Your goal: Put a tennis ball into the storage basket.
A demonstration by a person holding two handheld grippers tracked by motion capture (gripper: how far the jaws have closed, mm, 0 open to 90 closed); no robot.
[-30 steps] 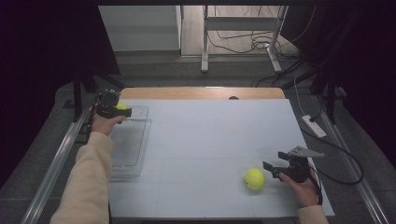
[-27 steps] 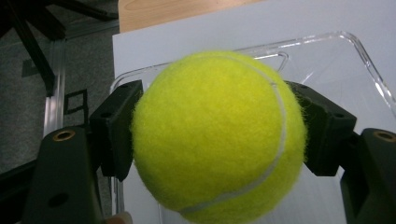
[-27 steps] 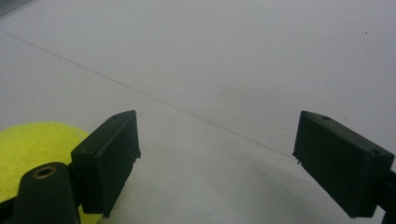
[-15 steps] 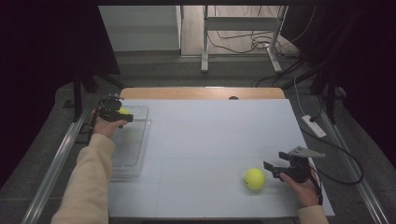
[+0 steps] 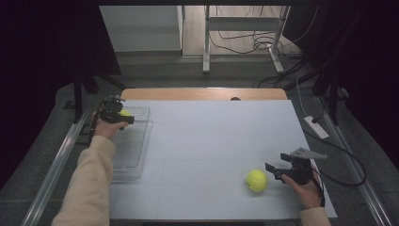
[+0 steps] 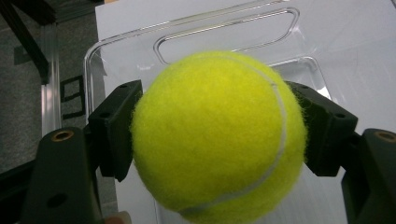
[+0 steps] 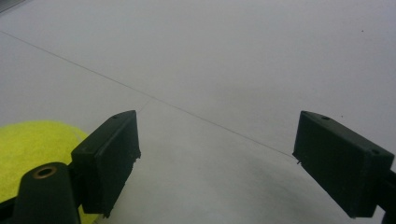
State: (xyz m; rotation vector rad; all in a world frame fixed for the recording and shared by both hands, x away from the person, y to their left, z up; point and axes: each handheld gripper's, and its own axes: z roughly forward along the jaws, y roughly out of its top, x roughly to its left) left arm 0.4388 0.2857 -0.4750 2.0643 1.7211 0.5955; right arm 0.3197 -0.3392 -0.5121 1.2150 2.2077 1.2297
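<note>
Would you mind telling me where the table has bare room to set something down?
The white table is bare between the clear tray and the loose tennis ball. It is crowded near the right gripper beside that ball.

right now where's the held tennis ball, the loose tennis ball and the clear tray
held tennis ball (image 6: 217,135), left gripper view, middle of its felt
loose tennis ball (image 5: 257,180), high view, its top face
clear tray (image 5: 141,141), high view, its right rim
</note>
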